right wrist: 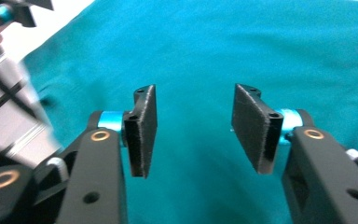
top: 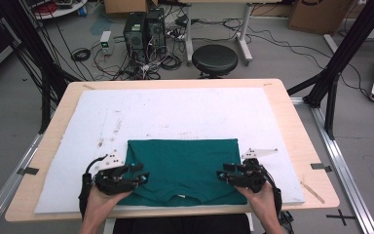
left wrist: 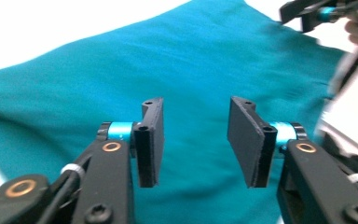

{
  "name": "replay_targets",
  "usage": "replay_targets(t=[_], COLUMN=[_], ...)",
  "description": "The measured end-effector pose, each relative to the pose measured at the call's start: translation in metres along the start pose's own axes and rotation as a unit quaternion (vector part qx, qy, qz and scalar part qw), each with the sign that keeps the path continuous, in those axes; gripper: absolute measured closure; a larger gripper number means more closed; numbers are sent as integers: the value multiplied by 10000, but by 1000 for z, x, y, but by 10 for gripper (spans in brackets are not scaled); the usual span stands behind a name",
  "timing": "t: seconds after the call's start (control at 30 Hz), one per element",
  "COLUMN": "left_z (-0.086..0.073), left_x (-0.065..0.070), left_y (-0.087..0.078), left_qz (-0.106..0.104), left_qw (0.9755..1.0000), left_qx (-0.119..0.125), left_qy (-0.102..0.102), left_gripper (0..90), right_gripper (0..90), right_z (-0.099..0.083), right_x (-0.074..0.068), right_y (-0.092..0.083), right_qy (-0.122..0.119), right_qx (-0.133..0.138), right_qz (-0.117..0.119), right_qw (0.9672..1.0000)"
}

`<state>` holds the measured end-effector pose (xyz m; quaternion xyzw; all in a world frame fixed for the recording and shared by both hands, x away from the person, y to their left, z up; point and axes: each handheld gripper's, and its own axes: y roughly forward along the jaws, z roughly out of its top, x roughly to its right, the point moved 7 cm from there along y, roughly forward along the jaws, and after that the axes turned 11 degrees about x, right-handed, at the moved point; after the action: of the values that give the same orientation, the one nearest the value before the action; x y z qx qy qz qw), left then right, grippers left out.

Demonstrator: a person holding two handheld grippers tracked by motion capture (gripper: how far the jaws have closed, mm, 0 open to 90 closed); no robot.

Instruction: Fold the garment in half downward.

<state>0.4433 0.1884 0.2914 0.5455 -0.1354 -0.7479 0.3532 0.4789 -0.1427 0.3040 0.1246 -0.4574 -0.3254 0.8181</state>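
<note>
I have both sets of jaws spread with nothing between the pads: the left gripper [top: 142, 176] hangs over the near left part of the folded green shirt [top: 182, 168], the right gripper [top: 221, 174] over its near right part, and in each gripper view the cloth lies just beyond and below the open pads [left wrist: 151, 140]. The shirt rests flat on the white mat [top: 170, 112], collar toward me. I judge it light, limp and non-slip; it will sag and crease when lifted, so I would pinch a doubled edge at each near corner rather than the flat middle.
</note>
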Motion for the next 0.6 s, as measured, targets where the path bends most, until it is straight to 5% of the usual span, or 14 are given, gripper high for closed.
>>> replay_targets(t=[0.13, 0.23, 0.47, 0.6], left_z=[15, 21, 27, 22], left_x=[-30, -50, -94, -115], left_y=[6, 12, 29, 37], left_qz=[240, 471, 919, 1173], left_qw=[9995, 9985, 9950, 9916], left_qx=[129, 91, -101, -280], left_qy=[-175, -245, -376, -471], left_gripper=[523, 509, 458, 459], right_gripper=[410, 400, 376, 376], right_z=[11, 20, 36, 47], right_x=[25, 38, 65, 81], right_y=[4, 6, 16, 21], right_qy=[219, 118, 276, 127], right_qx=[166, 178, 59, 53], right_qz=[-423, -665, -705, -993], right_qw=[9987, 9976, 9971, 9950])
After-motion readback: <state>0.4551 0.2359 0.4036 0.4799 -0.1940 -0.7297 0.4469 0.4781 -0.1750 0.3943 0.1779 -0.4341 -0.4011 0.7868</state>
